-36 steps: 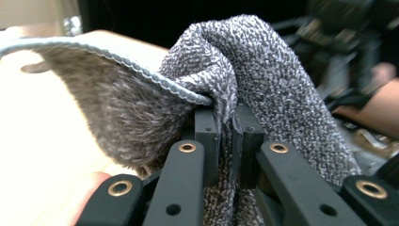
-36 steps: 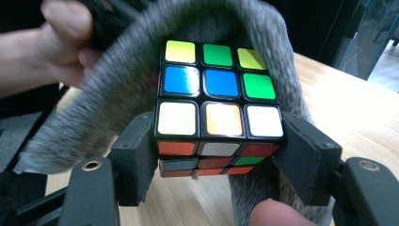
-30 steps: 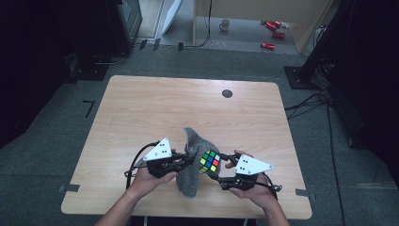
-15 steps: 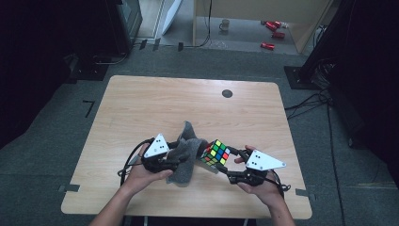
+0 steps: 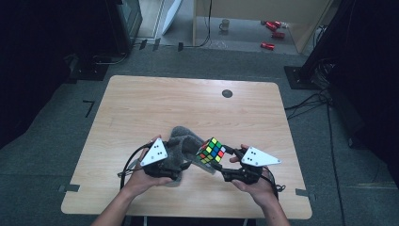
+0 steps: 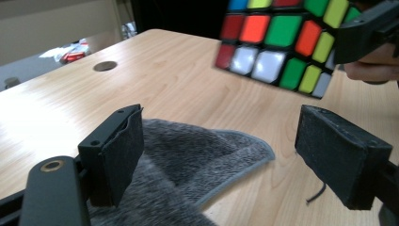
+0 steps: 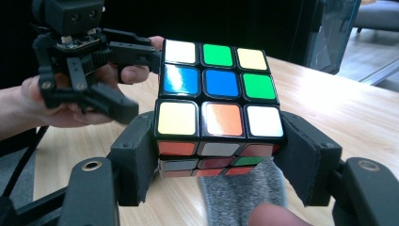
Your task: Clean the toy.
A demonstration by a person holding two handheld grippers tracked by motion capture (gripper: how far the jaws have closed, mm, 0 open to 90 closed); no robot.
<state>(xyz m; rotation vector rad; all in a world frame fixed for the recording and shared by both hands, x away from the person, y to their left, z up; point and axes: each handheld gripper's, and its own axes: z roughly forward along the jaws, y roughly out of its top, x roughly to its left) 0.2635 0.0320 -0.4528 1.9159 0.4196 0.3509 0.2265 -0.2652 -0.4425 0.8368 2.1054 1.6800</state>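
Wooden table (image 5: 141,108) on grey floor (image 5: 56,122), dark room

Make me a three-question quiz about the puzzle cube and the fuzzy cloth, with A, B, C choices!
1. Where is the cube?
A. Between the right gripper's jaws
B. On the floor
C. Wrapped in the cloth

2. What colour is the cloth?
A. Red
B. Grey
C. Yellow

3. How are the left gripper's jaws?
A. Squeezing the cloth
B. Squeezing the cube
C. Wide apart, pressing nothing

Answers:
1 A, both pads press the cube's sides.
2 B, it lies grey on the table.
3 C, the jaws have just been opening and the cloth lies loose below them.
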